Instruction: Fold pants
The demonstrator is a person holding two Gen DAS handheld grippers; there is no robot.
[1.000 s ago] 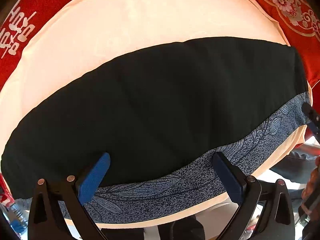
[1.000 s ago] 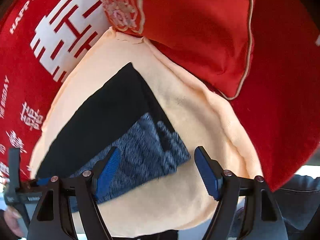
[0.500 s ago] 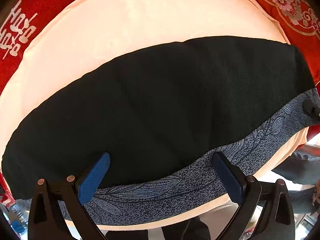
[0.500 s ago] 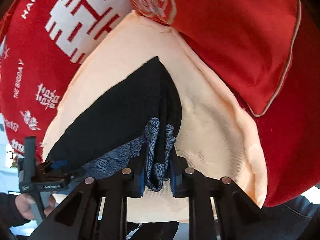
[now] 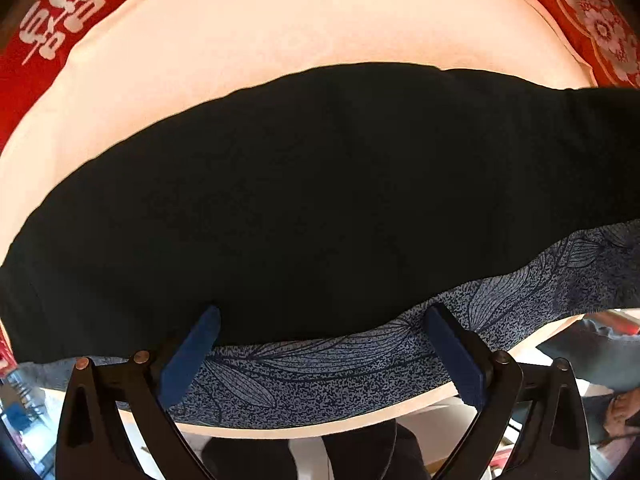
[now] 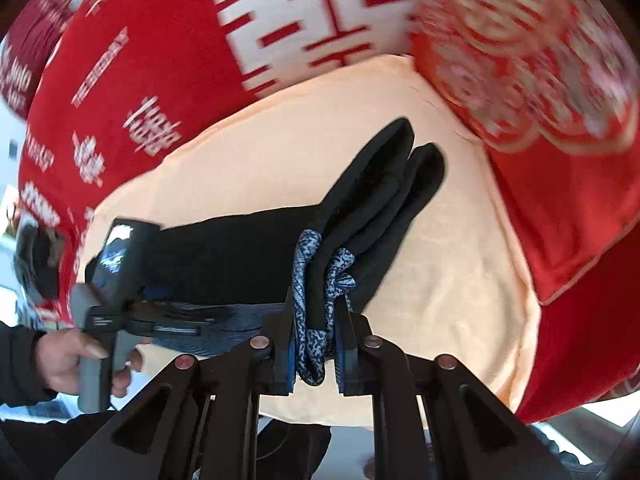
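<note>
Black pants [image 5: 312, 208] with a blue-grey leaf-patterned waistband [image 5: 360, 376] lie across a peach cushion [image 5: 280, 32]. My left gripper [image 5: 320, 356] is open, its blue pads over the waistband's near edge. In the right wrist view my right gripper [image 6: 314, 344] is shut on the bunched end of the waistband [image 6: 320, 288] and lifts the right end of the pants [image 6: 380, 184] off the cushion [image 6: 440, 280]. The left gripper [image 6: 116, 280] shows at the left of that view, held in a hand.
Red bedding with white lettering [image 6: 160, 80] lies behind the cushion. A red embroidered pillow [image 6: 540, 80] sits at the right, and also shows in the left wrist view [image 5: 600, 28]. The cushion's near edge [image 5: 320, 428] drops off towards the floor.
My right gripper closed on the waistband's right end and raised it, swinging left. The pants' right end lifted off the cushion. My left gripper stayed open and moved slightly closer.
</note>
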